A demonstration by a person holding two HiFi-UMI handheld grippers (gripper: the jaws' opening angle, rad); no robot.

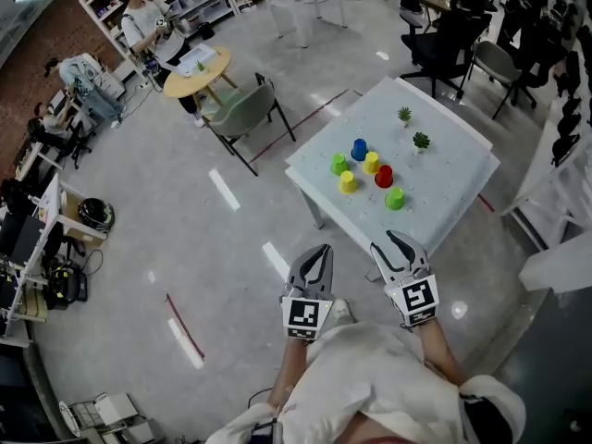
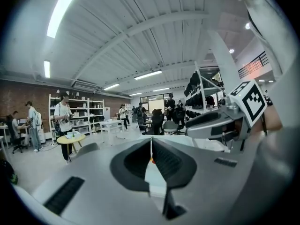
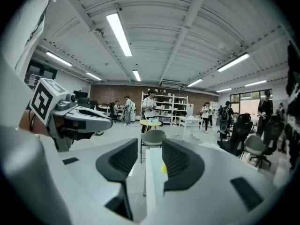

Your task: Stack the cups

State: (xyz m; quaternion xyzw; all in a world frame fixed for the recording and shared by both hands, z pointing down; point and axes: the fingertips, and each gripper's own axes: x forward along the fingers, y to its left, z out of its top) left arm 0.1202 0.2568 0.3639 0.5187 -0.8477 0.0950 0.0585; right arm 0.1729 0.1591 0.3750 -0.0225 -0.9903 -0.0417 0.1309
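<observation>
Several small cups stand bunched on the white table (image 1: 444, 178) in the head view: a blue one (image 1: 359, 149), two yellow (image 1: 371, 162) (image 1: 347, 182), a red (image 1: 384, 176) and two green (image 1: 339, 164) (image 1: 395, 198). Both grippers hang short of the table's near corner, above the floor. My left gripper (image 1: 318, 252) (image 2: 151, 143) is shut, its pads together and nothing in them. My right gripper (image 1: 394, 241) (image 3: 144, 149) is open and empty. A sliver of a yellow-green cup (image 3: 164, 168) shows between the right jaws, far off.
Two tiny potted plants (image 1: 404, 115) (image 1: 421, 141) stand on the table behind the cups. A grey chair (image 1: 242, 109) and a round wooden table (image 1: 196, 67) are to the left. Office chairs (image 1: 444, 35), shelves and people fill the room's edges.
</observation>
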